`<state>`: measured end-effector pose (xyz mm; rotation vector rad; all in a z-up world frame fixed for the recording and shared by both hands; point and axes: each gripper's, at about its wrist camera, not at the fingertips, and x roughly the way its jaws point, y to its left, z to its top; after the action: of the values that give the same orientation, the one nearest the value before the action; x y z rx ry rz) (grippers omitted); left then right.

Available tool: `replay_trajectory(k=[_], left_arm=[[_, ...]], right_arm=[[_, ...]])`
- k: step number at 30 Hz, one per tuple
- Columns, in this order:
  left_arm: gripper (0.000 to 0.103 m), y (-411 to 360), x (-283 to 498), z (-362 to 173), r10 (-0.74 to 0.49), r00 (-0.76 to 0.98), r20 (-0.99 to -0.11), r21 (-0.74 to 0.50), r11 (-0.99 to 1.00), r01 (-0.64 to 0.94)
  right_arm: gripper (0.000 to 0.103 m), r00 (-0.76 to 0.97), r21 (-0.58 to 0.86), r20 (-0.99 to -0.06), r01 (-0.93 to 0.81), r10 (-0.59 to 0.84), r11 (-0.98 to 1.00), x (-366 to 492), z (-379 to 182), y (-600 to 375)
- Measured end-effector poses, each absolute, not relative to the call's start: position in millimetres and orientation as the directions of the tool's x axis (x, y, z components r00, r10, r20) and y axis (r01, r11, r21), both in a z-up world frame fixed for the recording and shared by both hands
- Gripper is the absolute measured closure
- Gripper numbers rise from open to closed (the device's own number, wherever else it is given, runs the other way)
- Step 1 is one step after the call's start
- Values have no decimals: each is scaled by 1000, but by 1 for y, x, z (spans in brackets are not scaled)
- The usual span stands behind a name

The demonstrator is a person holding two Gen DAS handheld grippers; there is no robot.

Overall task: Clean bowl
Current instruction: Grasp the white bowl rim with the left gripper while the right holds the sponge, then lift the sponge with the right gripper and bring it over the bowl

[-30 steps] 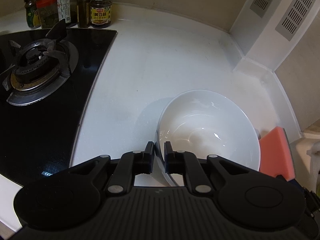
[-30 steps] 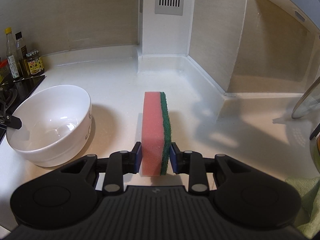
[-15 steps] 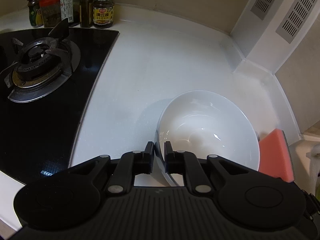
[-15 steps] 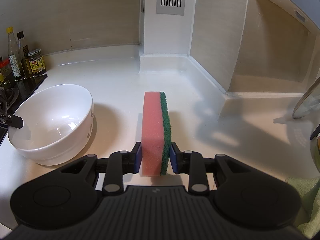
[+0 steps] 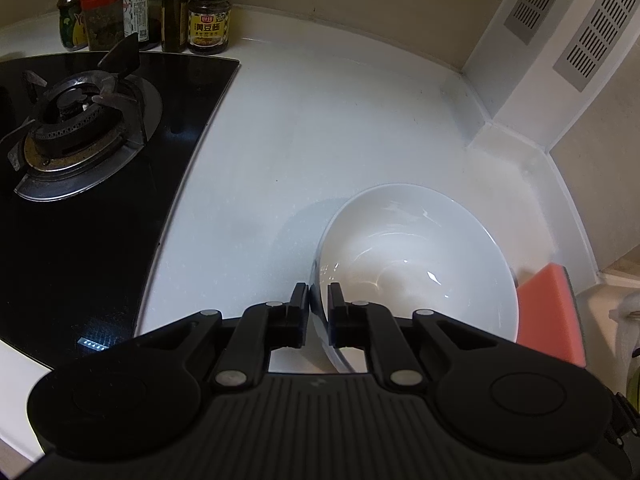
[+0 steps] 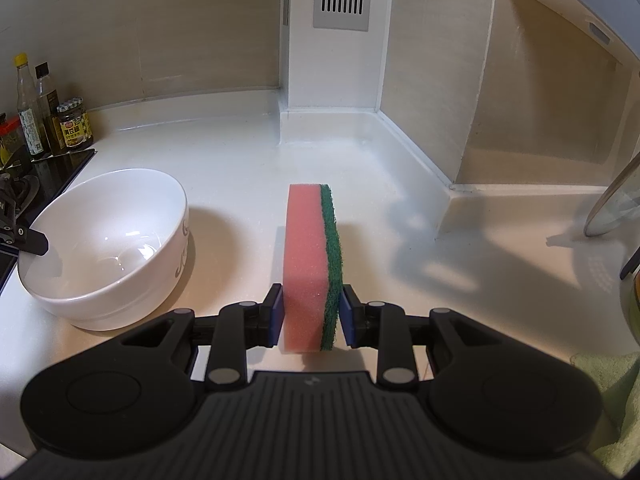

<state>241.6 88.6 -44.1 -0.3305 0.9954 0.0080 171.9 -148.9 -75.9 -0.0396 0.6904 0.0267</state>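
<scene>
Little has moved since a second ago: both hands hold their places, and only my left gripper (image 5: 318,294) is closing on the near rim of the white bowl (image 5: 416,264), one pad inside, one outside. My right gripper (image 6: 311,306) clamps the pink-and-green sponge (image 6: 312,264) upright just right of the bowl. Farther off, the gas burner (image 5: 68,120) and condiment jars (image 5: 208,20) line the counter (image 5: 320,120). I judge scrubbing has not begun; next, once the rim feels firm, I swing the sponge left into the bowl.

We see a glossy glazed bowl (image 6: 108,240), a matt porous foam sponge (image 6: 306,264) with rough scouring layer, and a glossy black glass hob (image 5: 100,220).
</scene>
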Motion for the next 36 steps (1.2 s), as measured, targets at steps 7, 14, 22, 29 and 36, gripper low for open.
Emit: replay_trajectory(k=[7, 14, 22, 29, 36], left_arm=[[94, 92, 240, -45, -157, 551, -820, -288, 944, -159], [94, 93, 238, -46, -165, 559, -813, -293, 945, -146], [94, 87, 231, -45, -140, 579, -803, -249, 962, -113], [94, 87, 231, -44, -134, 563, -816, -235, 965, -112], [98, 90, 228, -44, -119, 561, -819, -212, 972, -103]], right_arm=[[78, 770, -27, -637, -46, 18, 999, 172, -76, -147], [78, 770, -30, -638, -52, 21, 998, 171, -76, -147], [78, 773, -29, -633, -55, 24, 998, 169, -74, -146], [78, 770, -34, -637, -52, 18, 998, 167, -72, -146], [78, 794, -49, -607, -83, 36, 995, 168, -55, -151]])
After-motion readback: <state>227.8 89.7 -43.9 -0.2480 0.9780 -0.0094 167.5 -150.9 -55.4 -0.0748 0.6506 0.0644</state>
